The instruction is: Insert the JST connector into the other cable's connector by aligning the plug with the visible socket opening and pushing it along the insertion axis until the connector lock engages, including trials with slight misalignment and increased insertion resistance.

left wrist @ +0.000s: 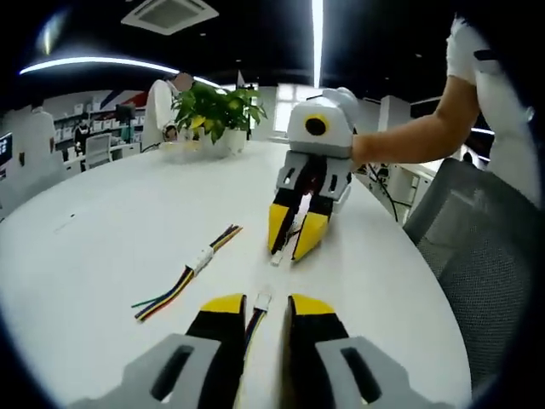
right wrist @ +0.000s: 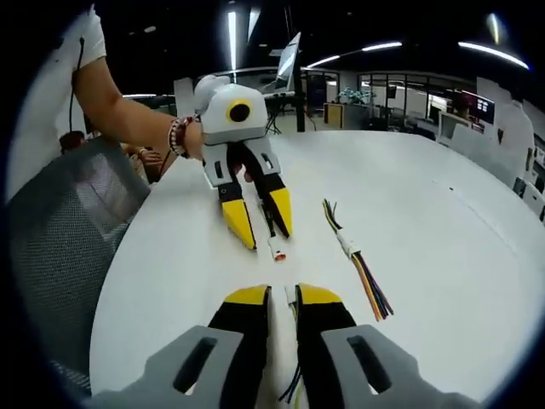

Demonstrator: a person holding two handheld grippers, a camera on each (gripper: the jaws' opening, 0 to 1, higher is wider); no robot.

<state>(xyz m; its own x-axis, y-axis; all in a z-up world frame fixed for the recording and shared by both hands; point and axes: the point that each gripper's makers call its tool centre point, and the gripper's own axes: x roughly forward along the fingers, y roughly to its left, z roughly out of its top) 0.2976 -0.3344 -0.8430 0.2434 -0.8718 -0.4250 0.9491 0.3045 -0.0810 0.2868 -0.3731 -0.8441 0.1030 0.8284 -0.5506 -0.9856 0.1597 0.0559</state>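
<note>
Jaws of the left gripper (left wrist: 259, 308) pinch a thin multicoloured cable whose white connector (left wrist: 264, 299) pokes out just past the yellow tips, aimed forward across the white table (left wrist: 111, 213). Facing it in the left gripper view, the right gripper (left wrist: 290, 247) slants down toward the tabletop, its jaws closed on a second cable that ends in a small white plug (left wrist: 277, 256) near the surface. From the right gripper view the picture reverses: the right gripper's own jaws press on a cable, and the left gripper across from it carries its white connector low between its tips. The two connector ends point roughly at each other along one line, close but apart, neither yet seated in the other. Judging from that layout, the coming push must run along this shared axis, with both hands about equally near the gap. A spare pair of joined cables (left wrist: 189, 273) lies to one side on the table, well clear of both grippers. A potted plant (left wrist: 217, 111) stands at the far edge.
</note>
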